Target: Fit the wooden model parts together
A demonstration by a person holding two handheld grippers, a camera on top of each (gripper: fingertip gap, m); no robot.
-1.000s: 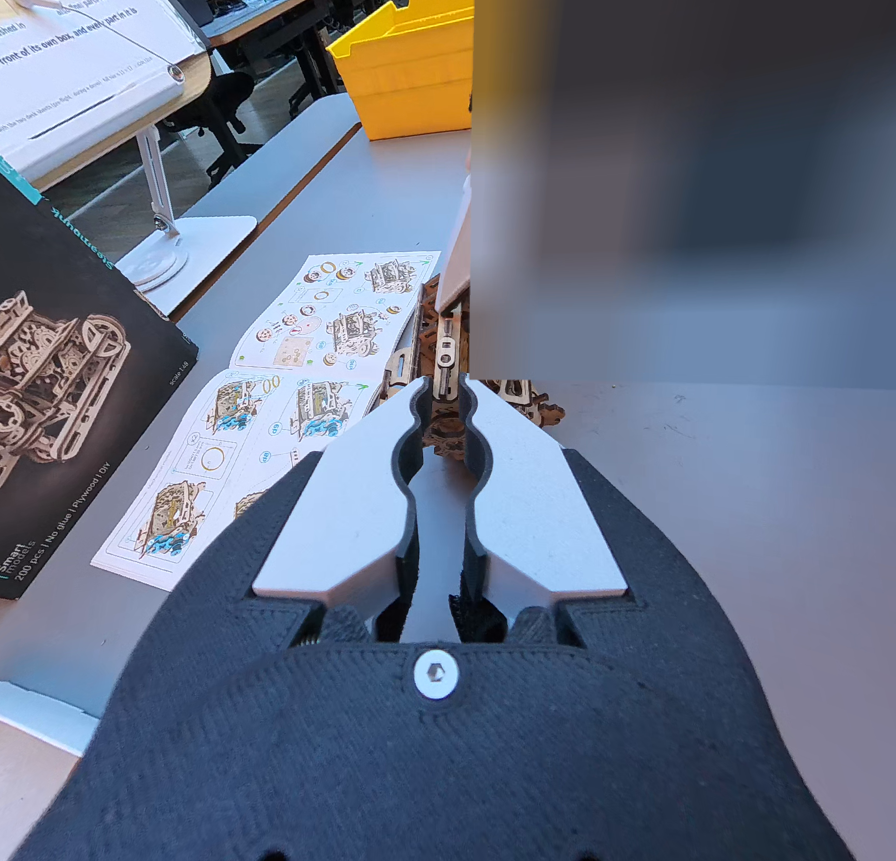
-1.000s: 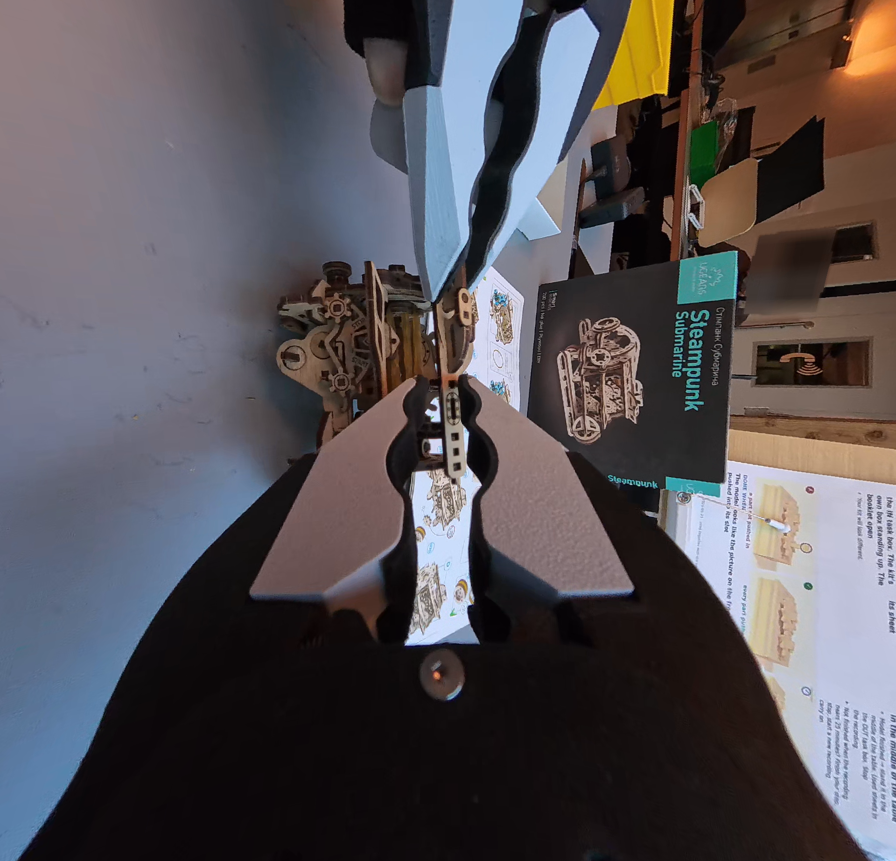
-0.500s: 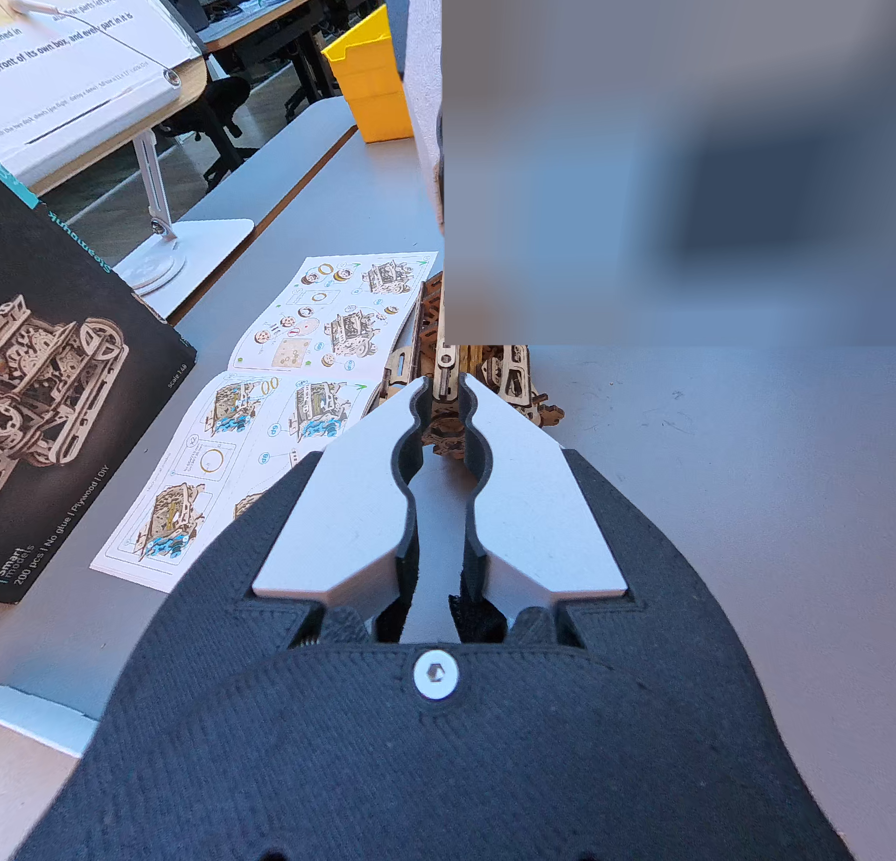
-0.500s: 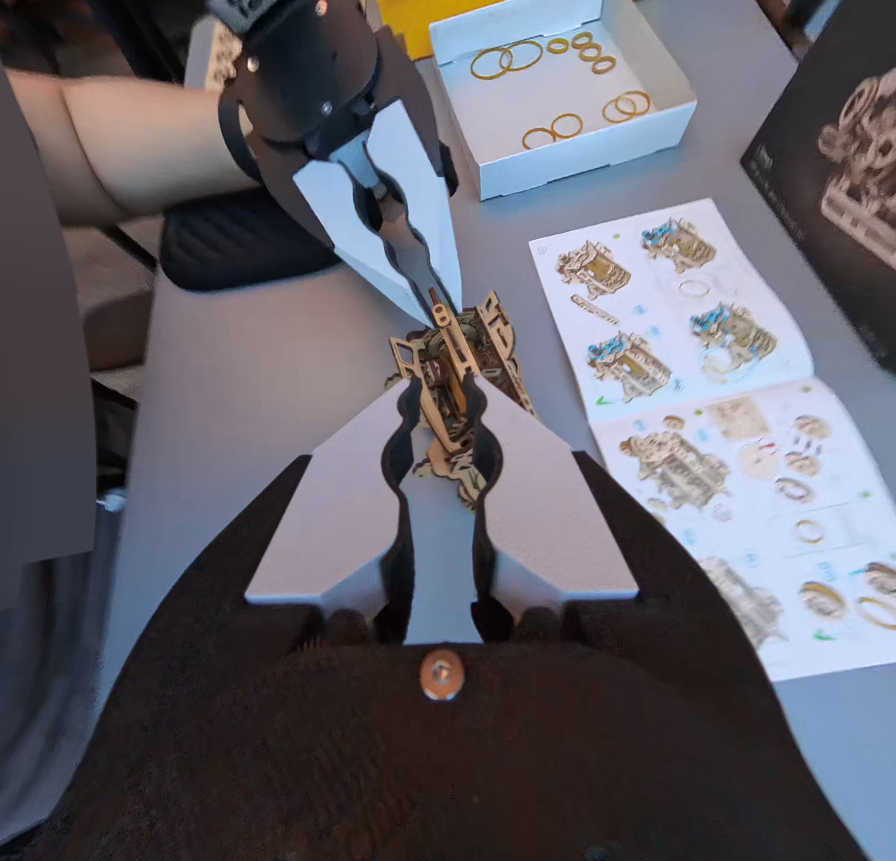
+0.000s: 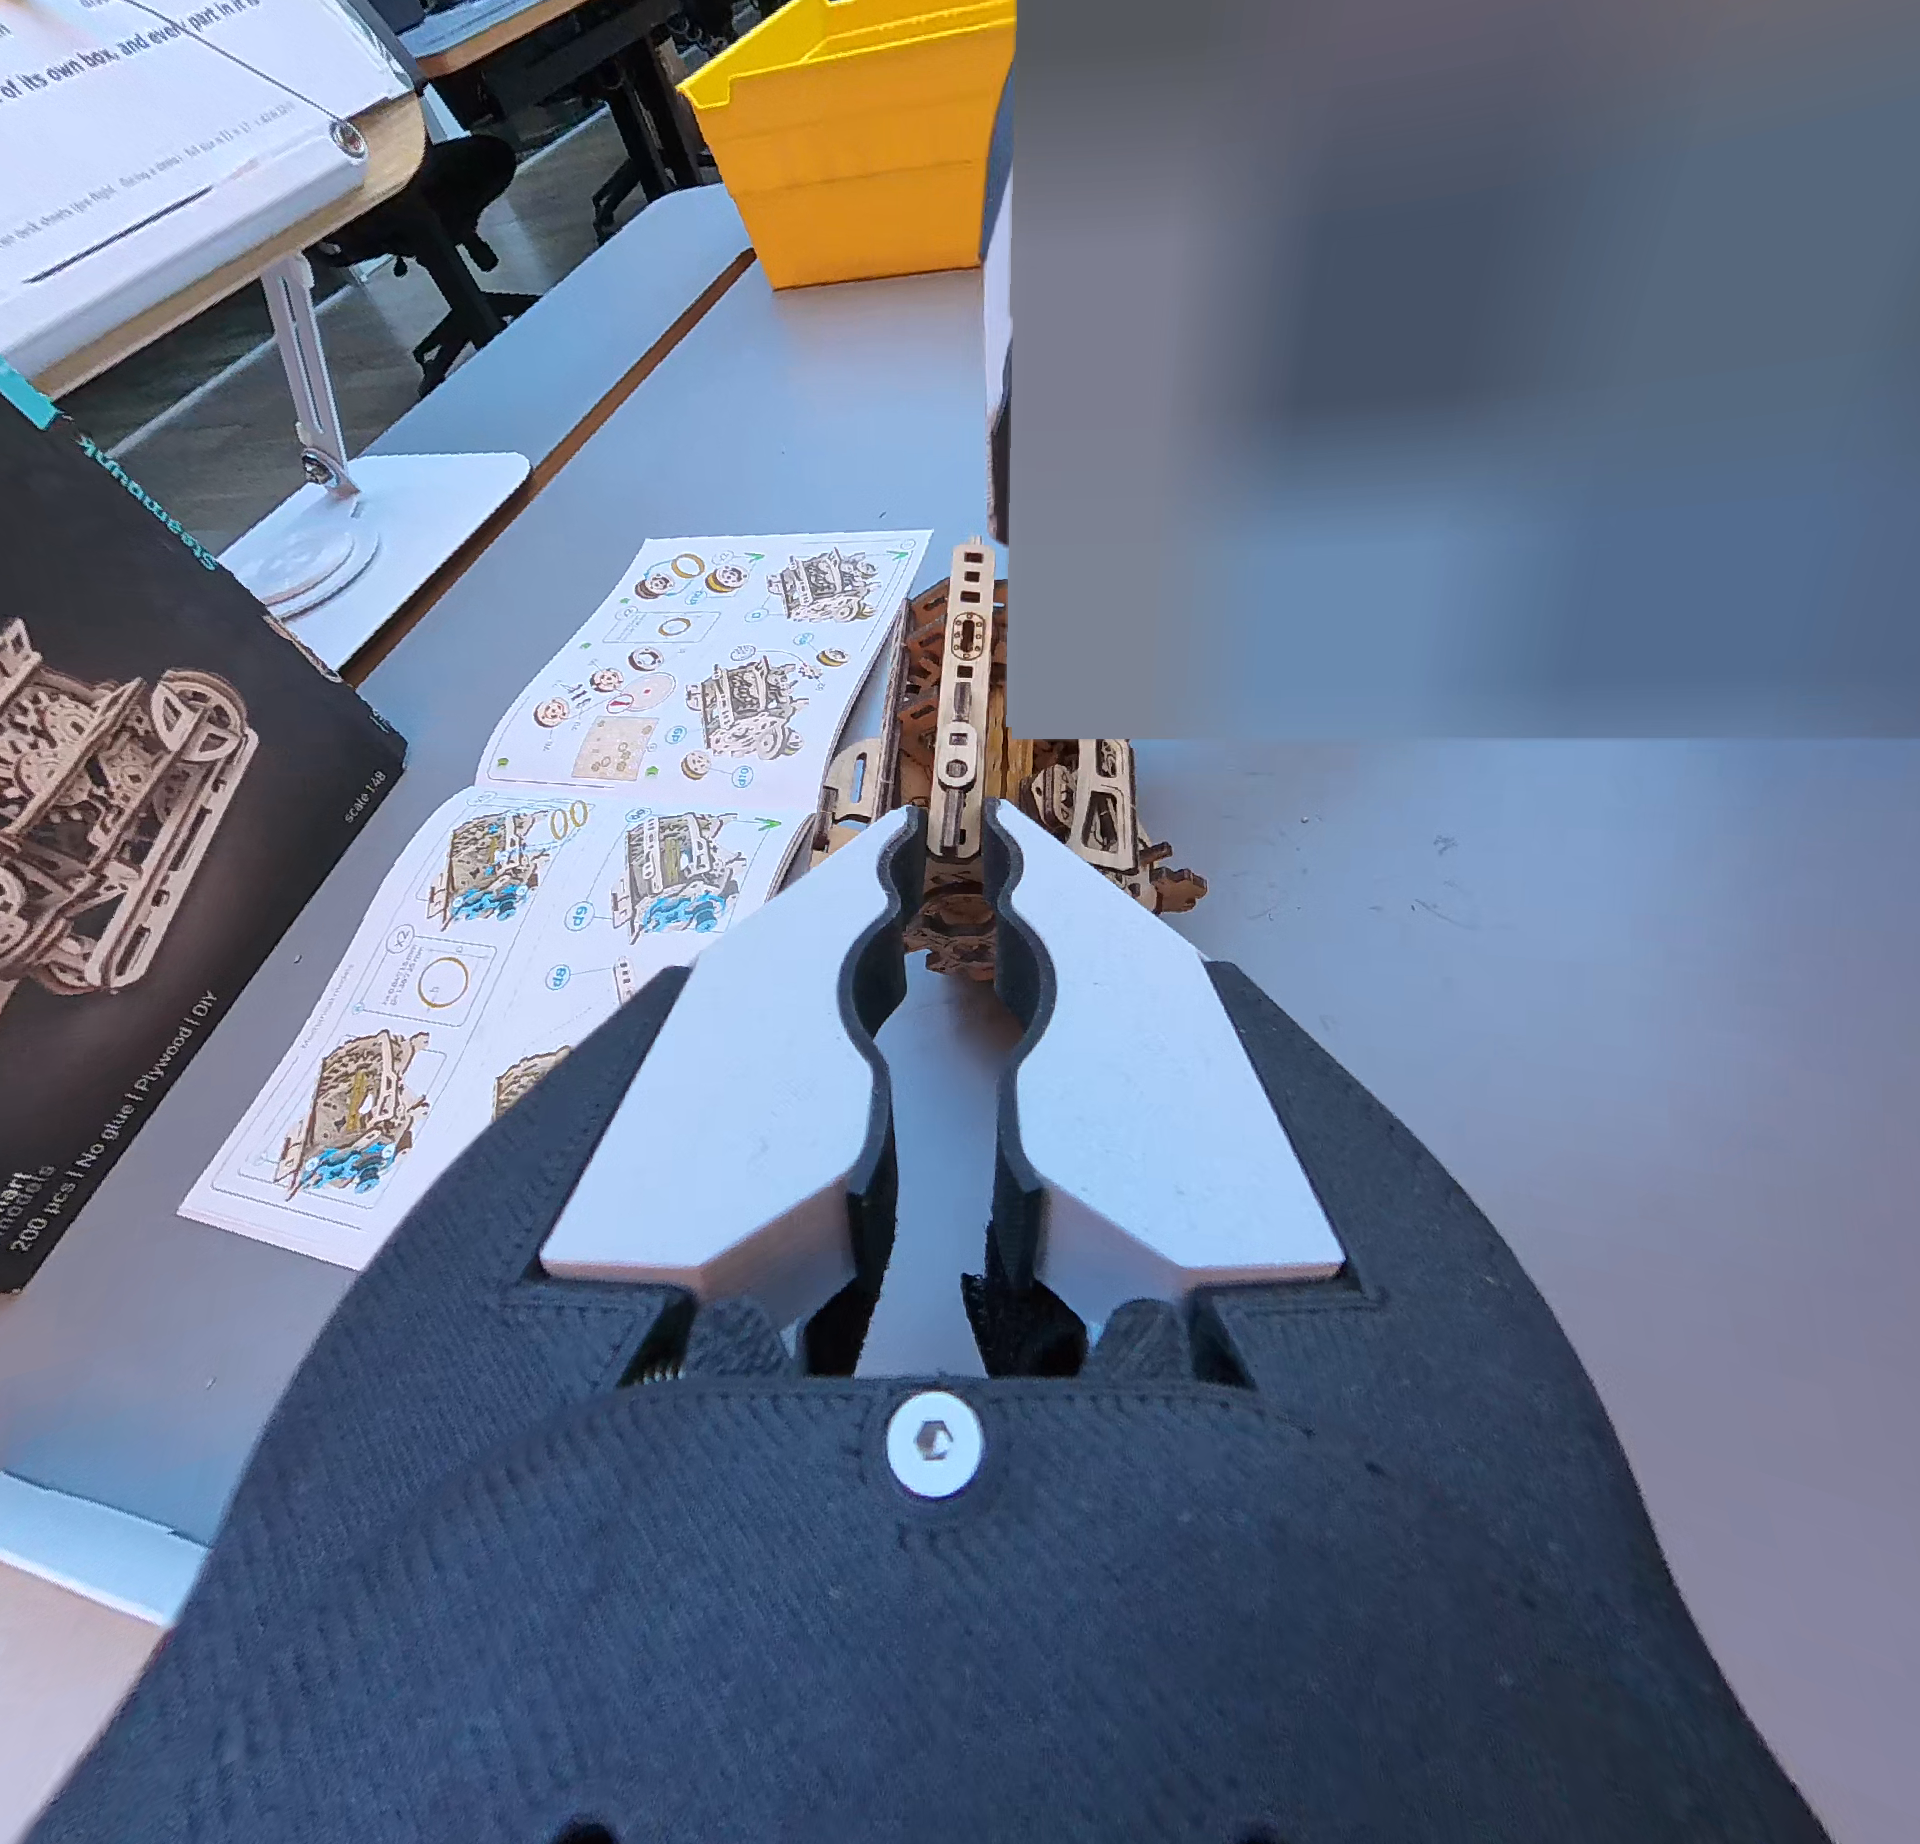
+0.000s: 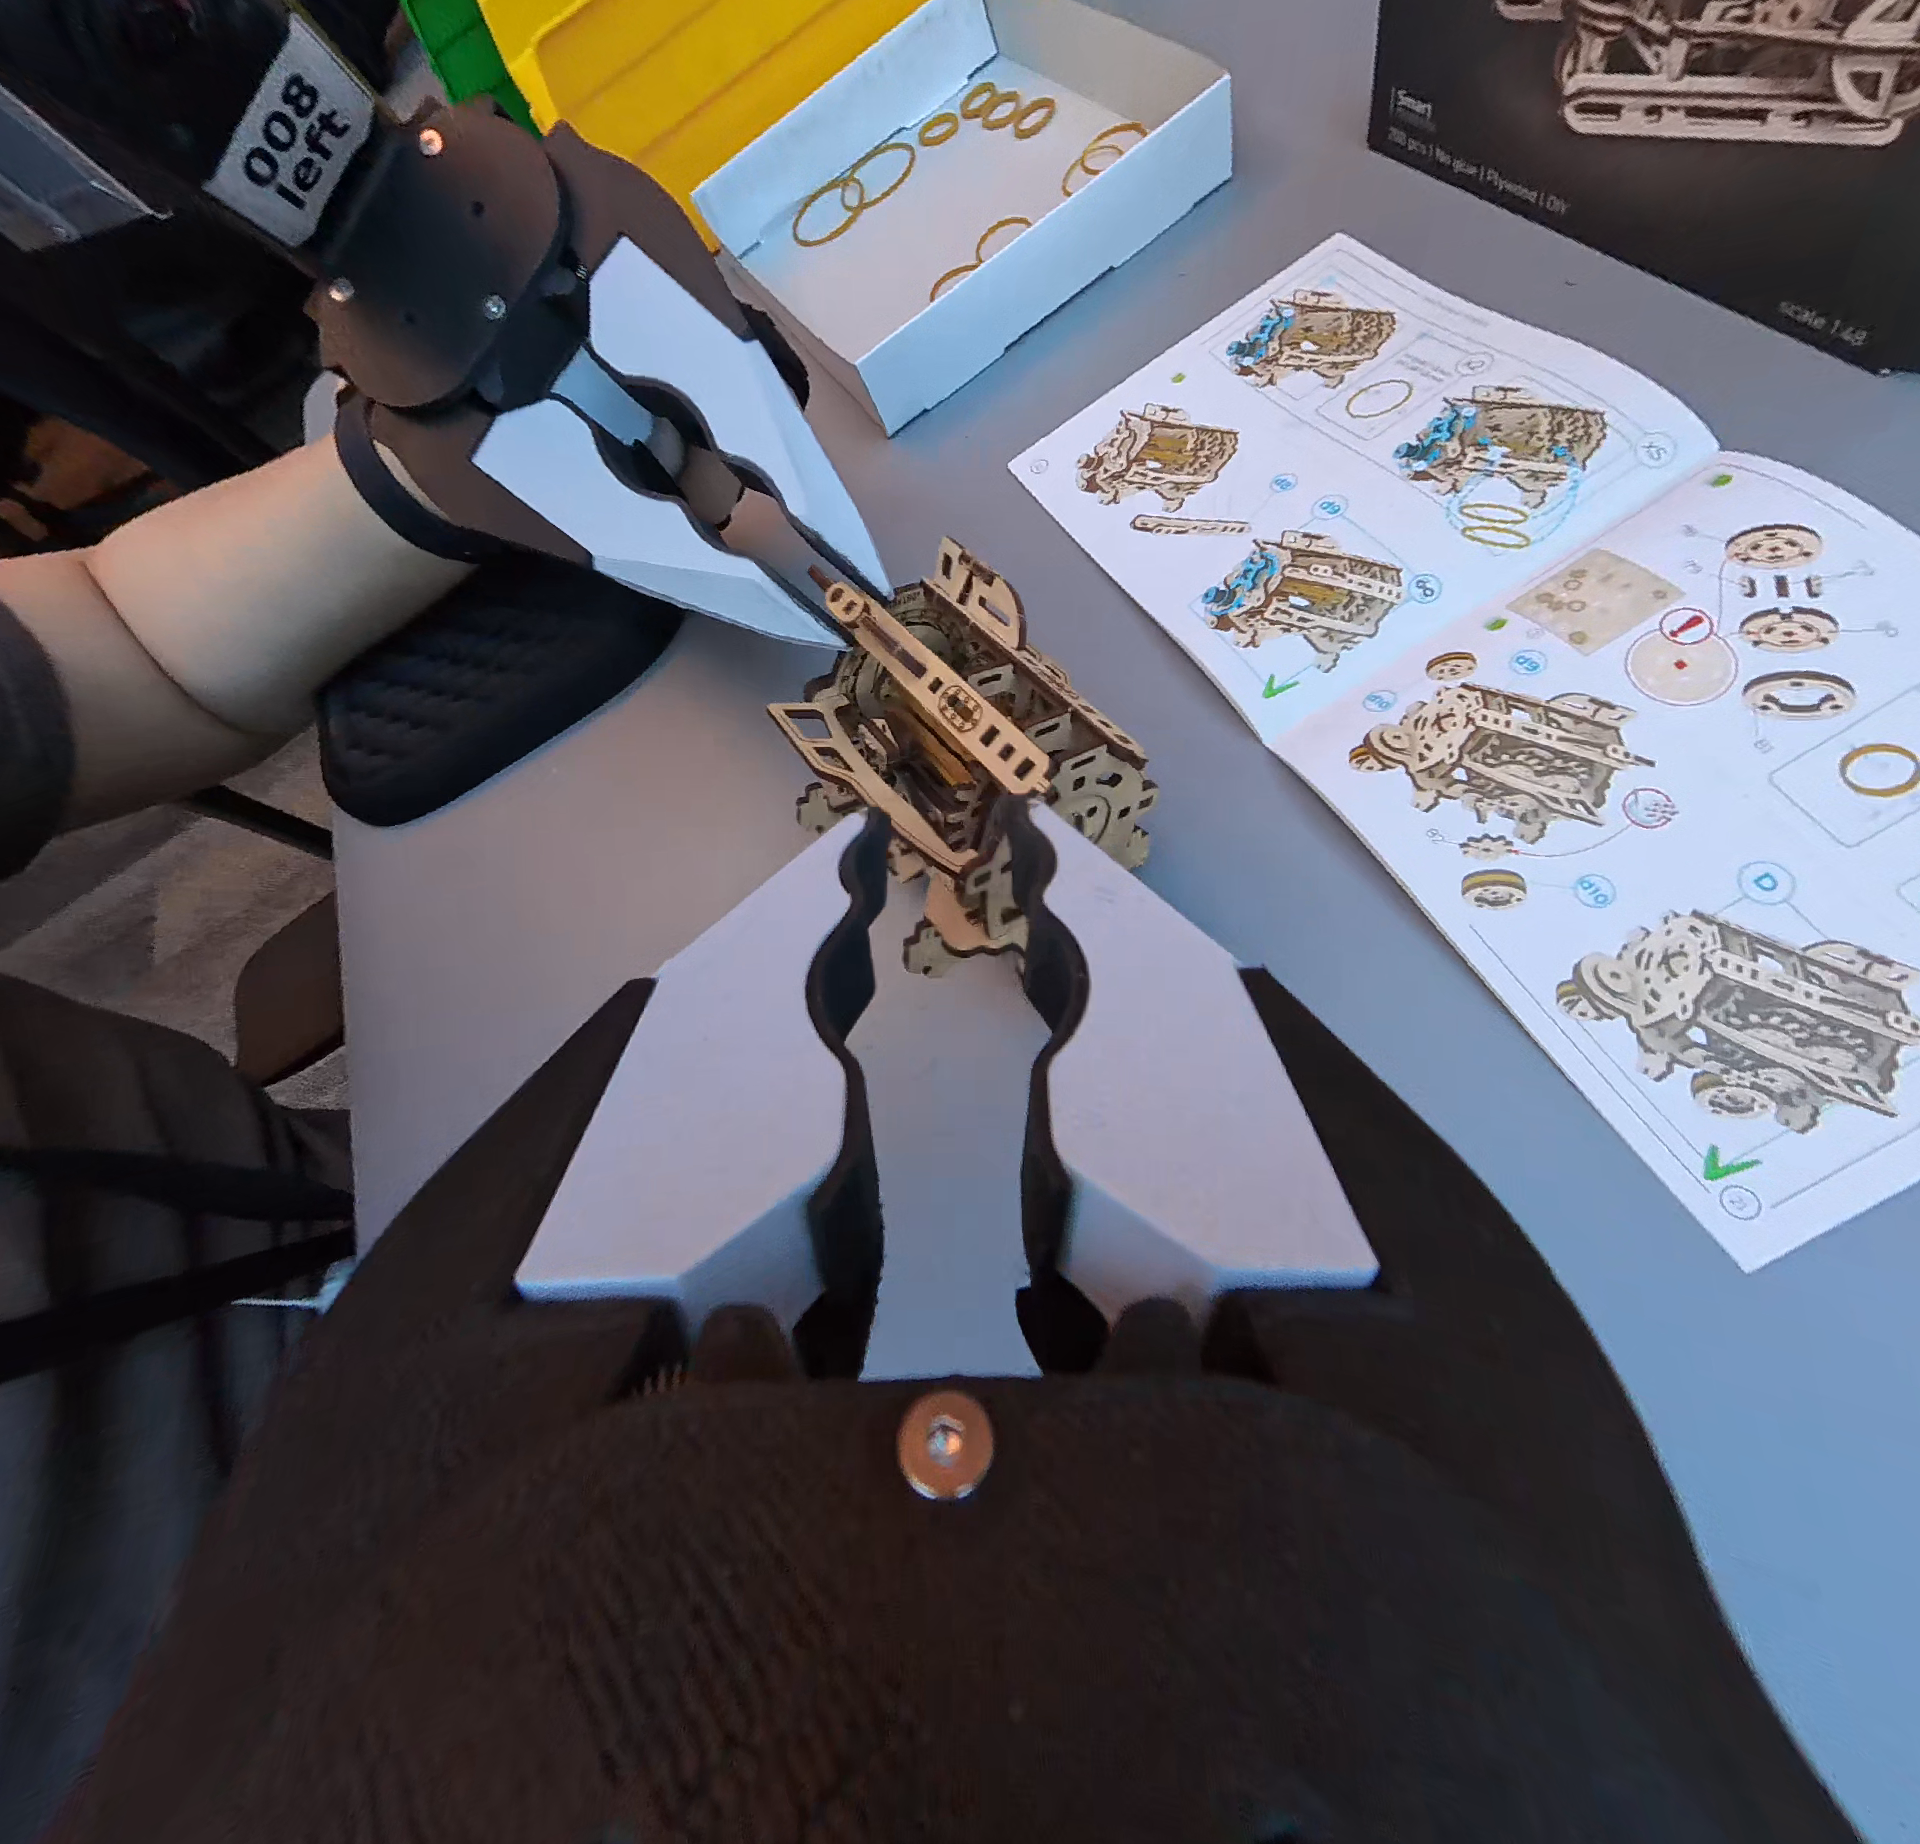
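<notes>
The wooden model (image 6: 977,755) stands on the grey table (image 6: 582,859), and also shows in the left wrist view (image 5: 1091,818). A long wooden strip (image 5: 958,693) lies across its top (image 6: 935,698). My left gripper (image 5: 956,823) is shut on the near end of that strip; it shows in the right wrist view (image 6: 847,615) coming in from the upper left. My right gripper (image 6: 945,823) hovers above the model's near side. Its jaws are a little apart and hold nothing. The strip's far end lies just beyond its fingertips. A blurred patch hides it in the left wrist view.
An open instruction booklet (image 6: 1507,714) lies right of the model. A white tray of brass rings (image 6: 977,194) and yellow bins (image 6: 727,38) stand behind it. The black kit box (image 6: 1662,90) stands at the far right. A person's forearm (image 6: 208,631) rests at the left table edge. One gripper's finger ends stand about 7 cm off the other's.
My right gripper has let go of the strip's end, swung from a sideways pose to looking down on the model, and opened slightly. My left gripper has kept its hold and stayed put.
</notes>
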